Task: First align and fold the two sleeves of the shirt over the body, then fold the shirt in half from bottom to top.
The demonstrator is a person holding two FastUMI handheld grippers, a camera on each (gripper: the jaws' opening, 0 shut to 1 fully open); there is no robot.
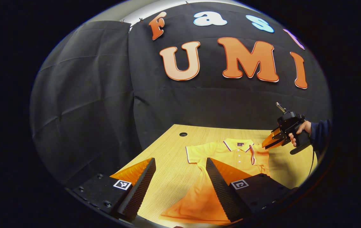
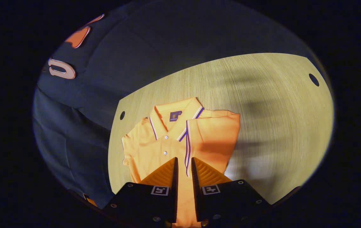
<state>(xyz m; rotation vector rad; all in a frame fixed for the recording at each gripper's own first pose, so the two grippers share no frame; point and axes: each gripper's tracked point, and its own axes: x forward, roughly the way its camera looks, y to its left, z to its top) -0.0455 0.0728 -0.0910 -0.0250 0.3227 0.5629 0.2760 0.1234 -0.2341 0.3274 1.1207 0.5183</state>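
We hold the left gripper (image 1: 180,167) wide above the shirt (image 1: 231,158); the right gripper (image 2: 184,164), narrowed, grips nothing over its folded sleeve (image 2: 213,136).

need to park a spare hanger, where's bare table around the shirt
Bare wood lies between the shirt and the far table edge with its cable hole, beside the folded sleeve. In the left gripper view there is also a strip by the other hole. The collar side is crowded: the right gripper hovers there.

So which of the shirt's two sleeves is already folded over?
The sleeve below the right gripper: it lies across the shirt's chest. The other sleeve sticks out flat on the table.
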